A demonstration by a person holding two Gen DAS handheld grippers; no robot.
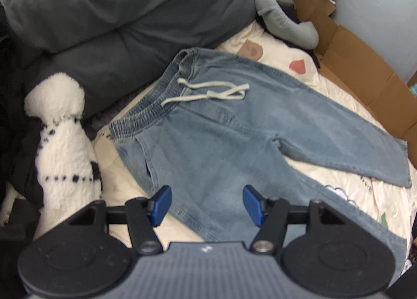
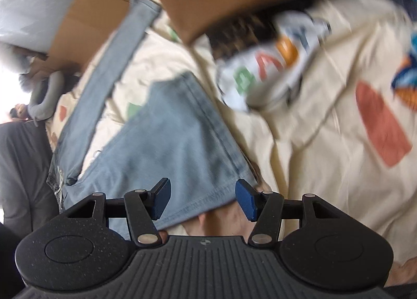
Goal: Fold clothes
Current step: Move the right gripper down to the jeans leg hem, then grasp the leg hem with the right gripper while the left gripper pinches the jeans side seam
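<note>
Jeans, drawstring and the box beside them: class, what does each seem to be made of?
Jeans: soft light-blue denim, matte and faded, with stitched hems and a gathered waistband. Drawstring: off-white woven cord, probably cotton, lying limp and flat. Box: plain brown cardboard, dull, with creased flaps.

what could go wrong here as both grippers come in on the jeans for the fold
1. The drawstring lies loose across the front of the jeans; it may end up bunched inside the fold.
2. The right gripper is open over a leg hem, and the view is blurred; a pinch could catch the cream bedsheet too.
3. The left gripper is open over the side seam, with the fluffy white fabric nearby to snag.
</note>
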